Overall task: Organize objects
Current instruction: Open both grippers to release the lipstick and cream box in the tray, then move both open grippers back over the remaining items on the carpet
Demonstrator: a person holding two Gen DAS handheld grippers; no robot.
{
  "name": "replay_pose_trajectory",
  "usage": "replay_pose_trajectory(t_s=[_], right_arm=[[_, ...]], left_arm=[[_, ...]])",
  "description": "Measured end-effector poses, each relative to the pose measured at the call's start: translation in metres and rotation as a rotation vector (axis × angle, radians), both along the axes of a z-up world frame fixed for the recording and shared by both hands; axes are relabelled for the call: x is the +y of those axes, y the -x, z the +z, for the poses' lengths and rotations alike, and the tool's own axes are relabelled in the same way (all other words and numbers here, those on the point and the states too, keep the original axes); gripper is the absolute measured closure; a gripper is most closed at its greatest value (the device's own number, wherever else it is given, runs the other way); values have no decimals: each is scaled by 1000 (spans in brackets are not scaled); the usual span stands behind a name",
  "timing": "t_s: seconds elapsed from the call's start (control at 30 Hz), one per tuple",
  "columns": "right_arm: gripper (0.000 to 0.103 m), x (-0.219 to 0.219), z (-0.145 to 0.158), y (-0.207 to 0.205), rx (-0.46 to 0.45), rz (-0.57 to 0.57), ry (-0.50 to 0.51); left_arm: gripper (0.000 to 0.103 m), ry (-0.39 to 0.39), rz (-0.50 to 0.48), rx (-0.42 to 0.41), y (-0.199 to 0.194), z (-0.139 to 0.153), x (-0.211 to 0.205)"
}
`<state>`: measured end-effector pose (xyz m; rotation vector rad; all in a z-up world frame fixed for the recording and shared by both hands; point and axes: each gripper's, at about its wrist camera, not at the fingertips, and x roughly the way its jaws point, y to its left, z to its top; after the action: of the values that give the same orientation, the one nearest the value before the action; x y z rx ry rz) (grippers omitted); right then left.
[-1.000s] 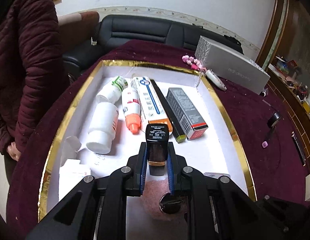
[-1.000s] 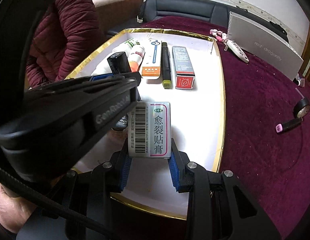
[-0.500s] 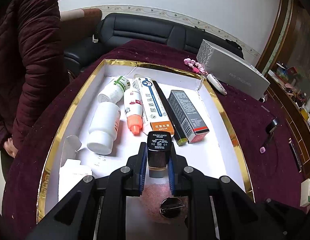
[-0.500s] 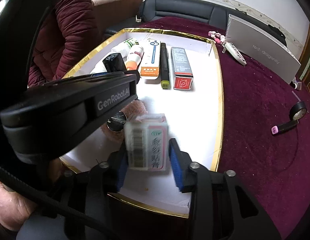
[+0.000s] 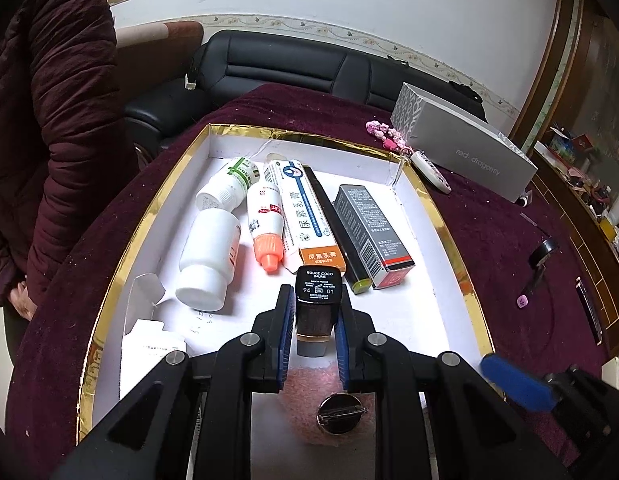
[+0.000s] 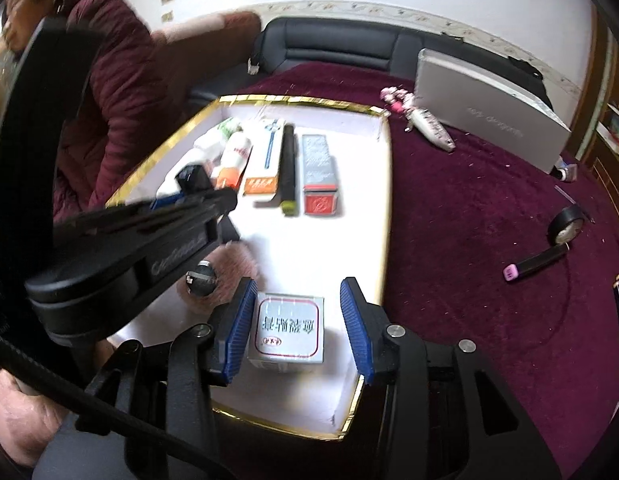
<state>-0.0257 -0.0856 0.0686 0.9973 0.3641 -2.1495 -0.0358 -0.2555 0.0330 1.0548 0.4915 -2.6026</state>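
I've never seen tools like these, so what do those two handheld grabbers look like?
Both are black plastic. The left gripper and right gripper each have two angled arms with silver bolts, ending in flat fingers faced with ribbed blue pads. Seen from the right wrist, the left one's side bears pale lettering, blurred here, and a black cable runs below it.

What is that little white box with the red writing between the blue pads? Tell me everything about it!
The little white box looks like thin cardboard. Its top face has a red rounded frame, red Chinese characters and a small red logo. It lies flat on the white floor of the gold-rimmed tray, near the tray's front corner, beside a fluffy pink puff. The right gripper straddles it with jaws just opened, so neither blue pad touches it.
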Motion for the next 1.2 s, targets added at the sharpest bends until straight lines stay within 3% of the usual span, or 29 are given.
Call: replay_pose_trajectory(t_s=[0.1,0.17,0.2,0.43,0.7,0.83,1.0,1.2], right_arm=[[61,13,7,8,-29,-24,73],[58,18,10,11,-39,-38,91],[58,20,11,13,-44,-43,102],[57,41,15,25,-86,-84,165],[46,66,20,35,-102,-133,221],[46,90,29,48,-80,-167,241],[39,148,35,79,-60,-307,294],[38,195,7,106,-19,-449,266]], left_arm=[[85,3,-10,4,1,1,2],[68,-16,-14,25,-1,3,1],[65,-6,-6,29,-2,4,1],[64,-22,-9,59,-5,8,1],[44,-30,-18,93,-6,10,4],[43,-43,-30,118,-8,12,6],[43,-12,-66,150,-8,17,18],[43,65,-113,176,-9,23,39]])
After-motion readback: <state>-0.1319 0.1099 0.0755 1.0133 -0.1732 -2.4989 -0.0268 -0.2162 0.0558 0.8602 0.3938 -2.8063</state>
